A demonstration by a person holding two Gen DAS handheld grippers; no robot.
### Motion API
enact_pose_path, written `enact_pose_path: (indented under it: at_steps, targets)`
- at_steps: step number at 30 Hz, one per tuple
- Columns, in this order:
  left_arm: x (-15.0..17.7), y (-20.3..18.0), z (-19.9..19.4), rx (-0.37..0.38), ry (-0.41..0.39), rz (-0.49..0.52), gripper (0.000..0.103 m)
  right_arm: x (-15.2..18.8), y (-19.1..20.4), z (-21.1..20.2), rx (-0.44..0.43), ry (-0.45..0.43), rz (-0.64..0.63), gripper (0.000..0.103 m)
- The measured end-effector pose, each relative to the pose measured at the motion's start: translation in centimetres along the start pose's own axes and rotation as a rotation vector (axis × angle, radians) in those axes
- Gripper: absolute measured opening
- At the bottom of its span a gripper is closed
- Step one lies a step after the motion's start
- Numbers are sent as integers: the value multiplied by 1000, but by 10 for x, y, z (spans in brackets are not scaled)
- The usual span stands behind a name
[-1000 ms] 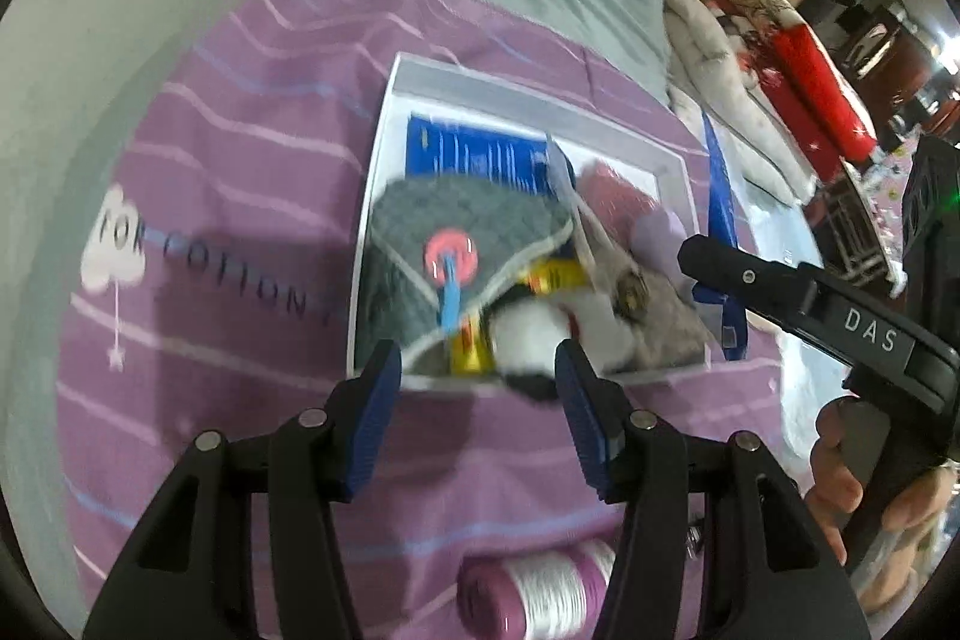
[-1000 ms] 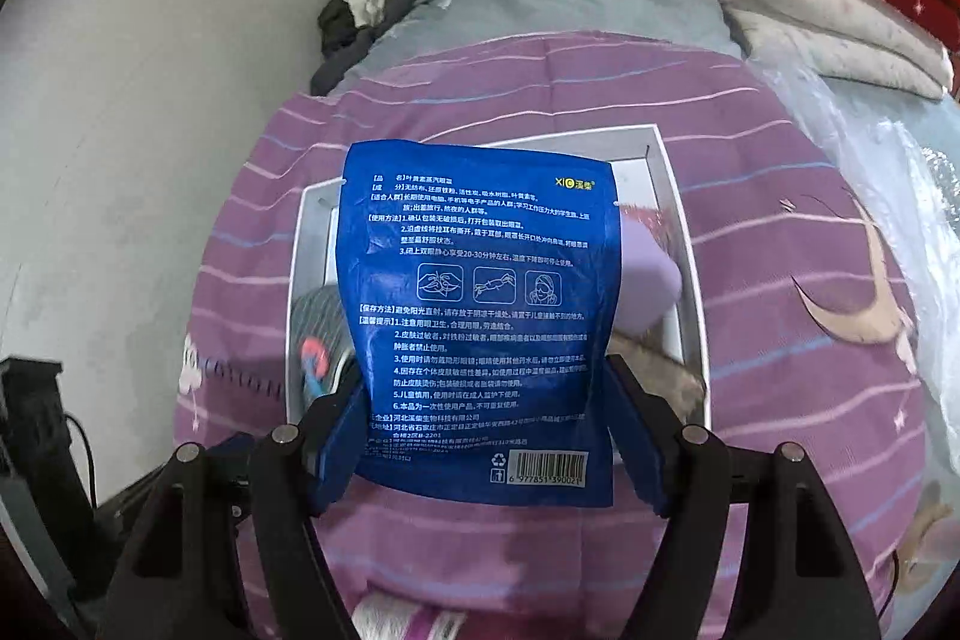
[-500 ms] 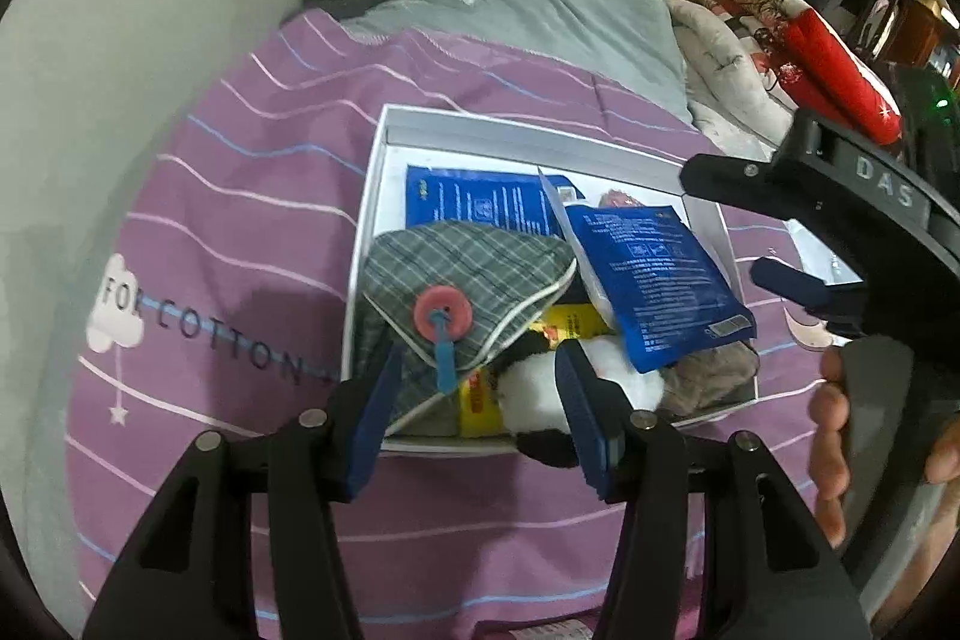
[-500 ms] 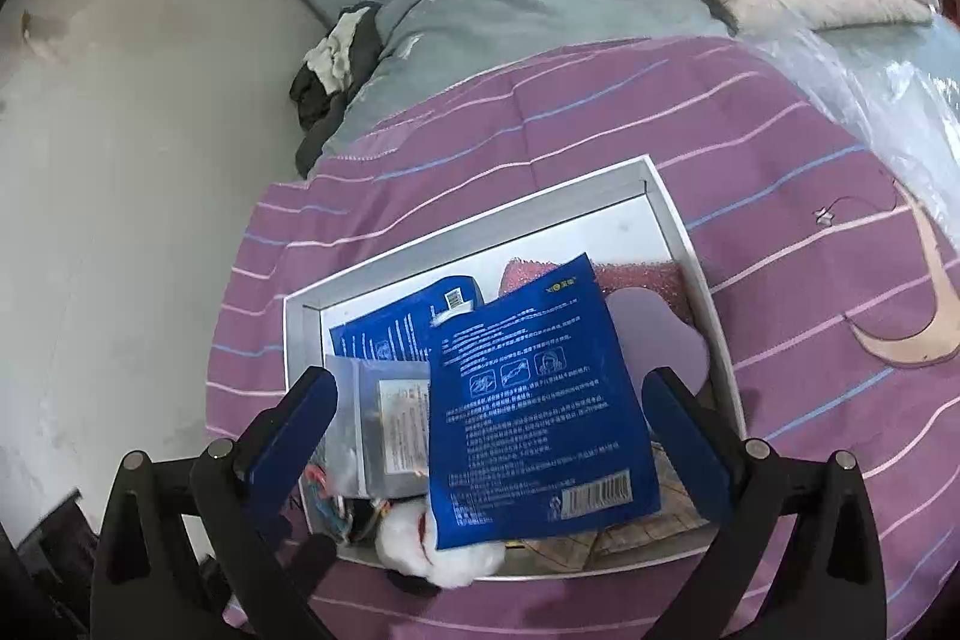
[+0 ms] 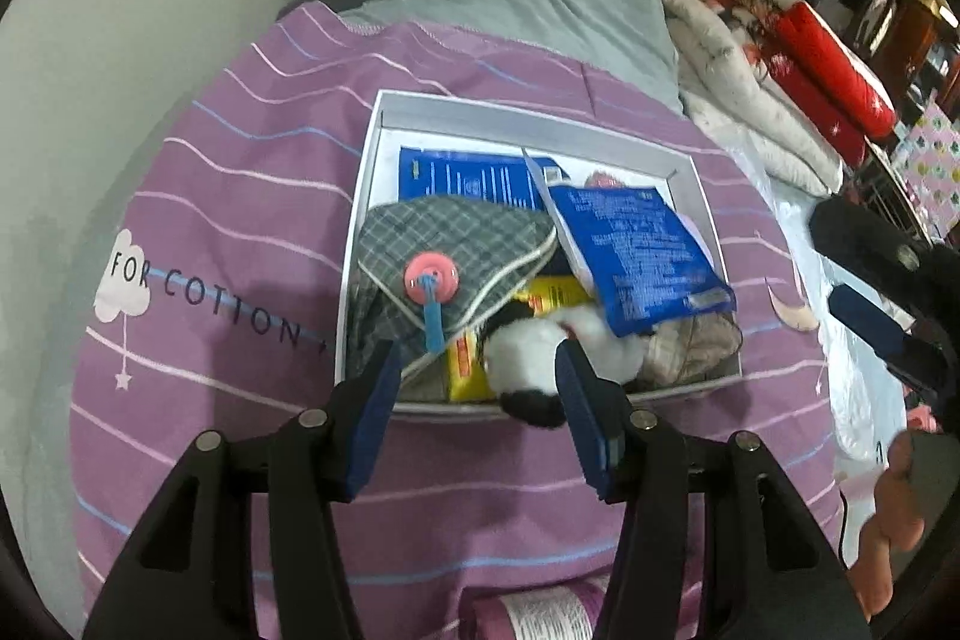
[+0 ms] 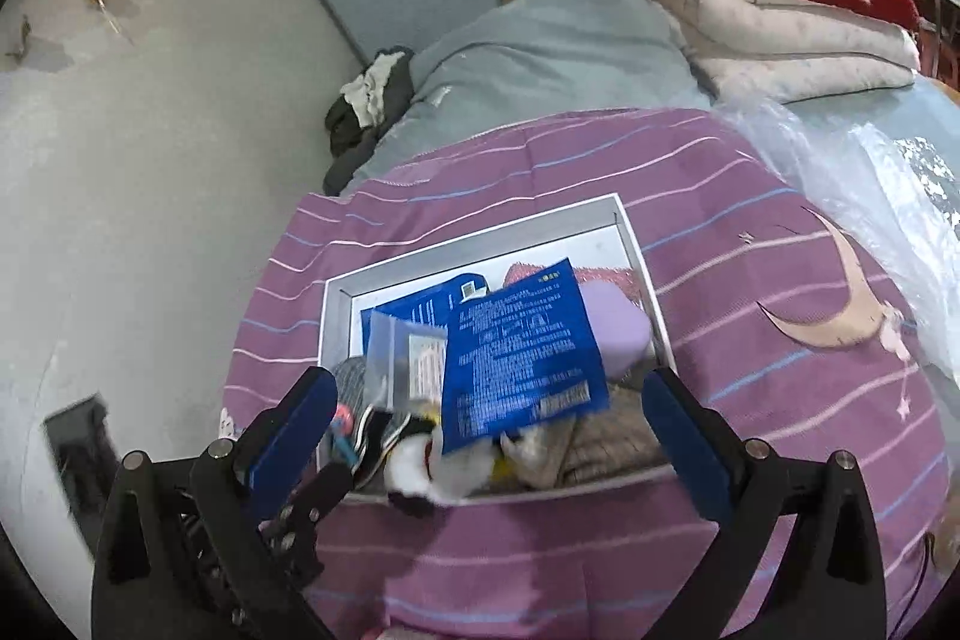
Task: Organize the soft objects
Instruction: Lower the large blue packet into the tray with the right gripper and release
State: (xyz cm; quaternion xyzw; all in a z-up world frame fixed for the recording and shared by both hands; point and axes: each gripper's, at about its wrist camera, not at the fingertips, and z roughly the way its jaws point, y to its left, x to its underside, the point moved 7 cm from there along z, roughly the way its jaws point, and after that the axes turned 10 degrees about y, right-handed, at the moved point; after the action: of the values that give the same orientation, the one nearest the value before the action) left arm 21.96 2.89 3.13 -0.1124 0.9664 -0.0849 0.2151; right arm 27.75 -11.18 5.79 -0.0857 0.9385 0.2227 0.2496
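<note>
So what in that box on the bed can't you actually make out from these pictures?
- Yellow packet, left wrist view: mostly buried under the grey plaid pouch and plush toy.
- Print on the blue packet, both views: too small.
- Purple roll: cut off by the bottom edge.

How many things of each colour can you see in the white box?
Blue packets: 2
Grey checked cloth: 1
Yellow packet: 1
Black-and-white plush toy: 1
Beige cloth: 1
Purple thing: 1
Pink thing: 1
Total I can see: 8

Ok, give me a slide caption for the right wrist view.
Open right gripper above the white box, blue packet lying on the soft items inside.
</note>
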Motion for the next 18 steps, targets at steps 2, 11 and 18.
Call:
enact_pose_path:
  at_steps: [2,11,18]
  targets:
    - [5,-1,-6,-2,9,5,55,8,-5,-14,0,-35,16,103]
    - [16,-29,-77,62,-100,40,56,16,4,-84,8,-197,53,103]
    - [50,-49,-127,5,-258,142,69,57,15,-102,42,-220,-37,103]
